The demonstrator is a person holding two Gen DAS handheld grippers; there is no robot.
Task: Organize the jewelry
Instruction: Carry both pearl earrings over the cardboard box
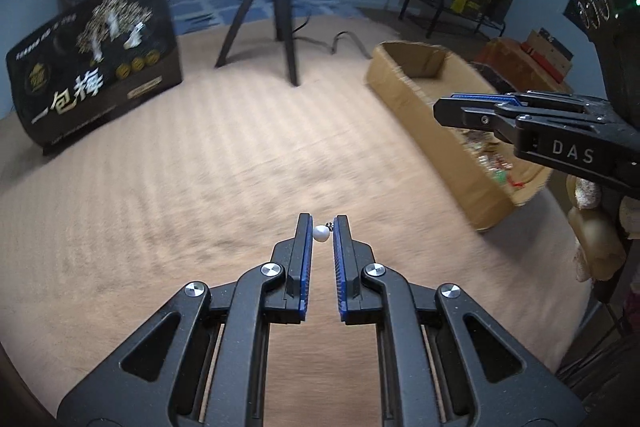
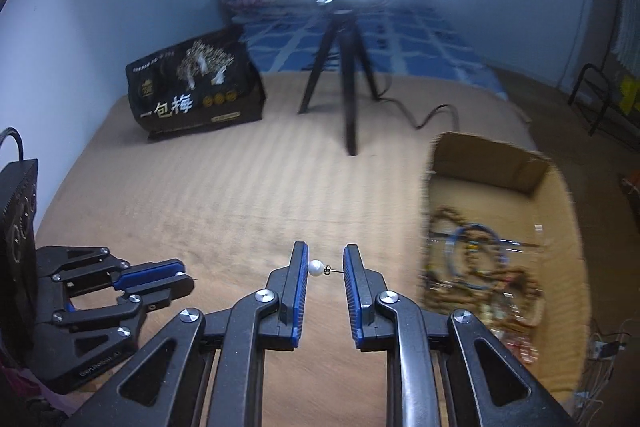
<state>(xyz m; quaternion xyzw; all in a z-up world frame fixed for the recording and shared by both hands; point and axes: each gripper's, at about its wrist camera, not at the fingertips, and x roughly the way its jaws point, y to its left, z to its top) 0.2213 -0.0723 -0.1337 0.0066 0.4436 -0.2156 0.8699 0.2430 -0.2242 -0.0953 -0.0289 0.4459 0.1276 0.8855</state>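
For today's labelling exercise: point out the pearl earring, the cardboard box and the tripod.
pearl earring (image 2: 315,267): right wrist view, on the white pearl.
cardboard box (image 2: 486,164): right wrist view, on its far inner wall.
tripod (image 1: 283,27): left wrist view, on its middle leg.

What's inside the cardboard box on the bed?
The cardboard box holds a blurred tangle of jewelry: beaded strands and a blue ring-shaped piece. Its far end looks bare. Anything beneath the pile is covered.

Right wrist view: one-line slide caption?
Right gripper pinches a pearl earring lengthwise beside the cardboard jewelry box.
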